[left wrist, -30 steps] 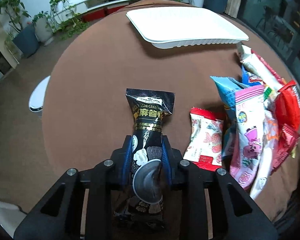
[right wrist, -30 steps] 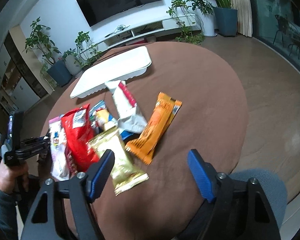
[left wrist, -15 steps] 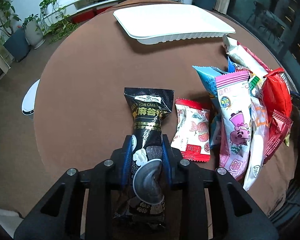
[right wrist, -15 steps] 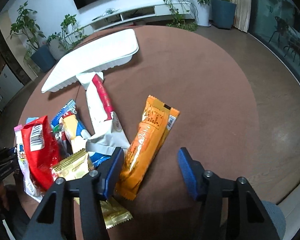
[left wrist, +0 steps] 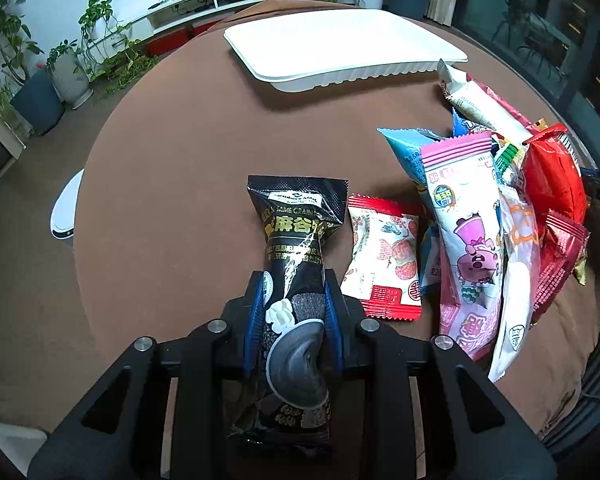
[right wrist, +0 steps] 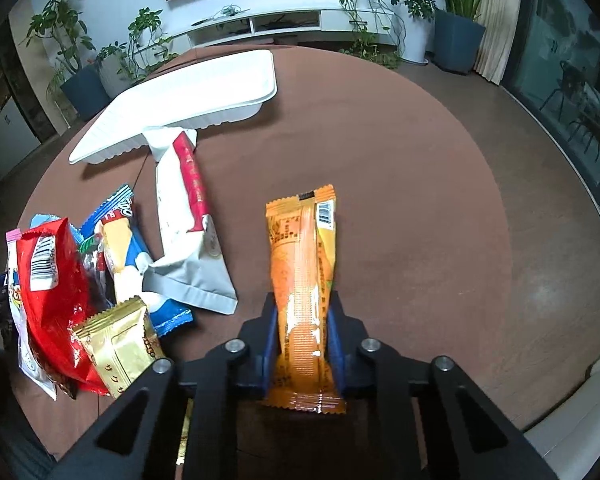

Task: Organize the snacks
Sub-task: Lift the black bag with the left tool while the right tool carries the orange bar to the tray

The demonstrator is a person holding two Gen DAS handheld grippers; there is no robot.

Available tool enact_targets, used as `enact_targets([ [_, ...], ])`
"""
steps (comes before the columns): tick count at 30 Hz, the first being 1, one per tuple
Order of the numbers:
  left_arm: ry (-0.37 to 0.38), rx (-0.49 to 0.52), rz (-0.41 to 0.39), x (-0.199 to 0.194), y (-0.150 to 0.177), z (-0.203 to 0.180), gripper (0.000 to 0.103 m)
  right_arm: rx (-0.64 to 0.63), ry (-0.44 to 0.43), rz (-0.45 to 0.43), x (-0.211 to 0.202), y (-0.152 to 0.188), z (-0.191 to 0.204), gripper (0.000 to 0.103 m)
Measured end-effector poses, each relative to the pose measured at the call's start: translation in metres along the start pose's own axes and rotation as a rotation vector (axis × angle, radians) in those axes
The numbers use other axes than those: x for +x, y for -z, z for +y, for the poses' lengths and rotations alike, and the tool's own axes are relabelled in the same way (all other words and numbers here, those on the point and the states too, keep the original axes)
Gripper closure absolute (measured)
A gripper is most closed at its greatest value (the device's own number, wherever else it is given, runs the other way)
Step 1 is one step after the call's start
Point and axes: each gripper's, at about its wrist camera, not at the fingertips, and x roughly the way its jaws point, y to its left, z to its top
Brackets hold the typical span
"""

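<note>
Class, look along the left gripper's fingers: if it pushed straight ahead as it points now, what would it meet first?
Probably the bare brown tablecloth: the left gripper, shut on the black snack packet, points steeply down. The white tray lies further ahead; depth is unclear.

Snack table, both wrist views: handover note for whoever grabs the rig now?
Left hand-held gripper: shut on the black sesame bar, bar pointing toward the white tray.
Right hand-held gripper: jaws have just been closing, now shut on the orange bar.
White tray: empty in both views.
Loose pile of packets lies on the brown table between the two grippers; the red-and-white candy pack lies beside the black bar.
Done: two bars gripped. Left: likely tray both, then clear the pile.
</note>
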Motion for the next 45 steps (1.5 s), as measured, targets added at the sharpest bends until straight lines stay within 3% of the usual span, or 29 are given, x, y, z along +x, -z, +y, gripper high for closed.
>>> enact_targets([
  [7, 0.042, -0.031, -0.003, -0.002, 0.002, 0.007, 0.079, 0.007, -0.031, -0.019, -0.006, 0.005, -0.003, 0.086],
  [18, 0.107, -0.133, -0.063, -0.018, 0.007, 0.022, 0.081, 0.183, -0.143, -0.085, -0.026, 0.005, -0.037, 0.087],
  [34, 0.191, -0.241, -0.139, -0.038, 0.004, 0.047, 0.084, 0.243, -0.175, -0.122, -0.031, -0.002, -0.056, 0.087],
  [40, 0.259, -0.277, -0.193, -0.055, -0.027, 0.067, 0.084, 0.267, -0.174, -0.159, -0.037, -0.032, -0.070, 0.087],
  [45, 0.265, -0.244, -0.236, -0.066, -0.085, 0.075, 0.084, 0.241, -0.192, -0.209, -0.043, -0.084, -0.069, 0.087],
])
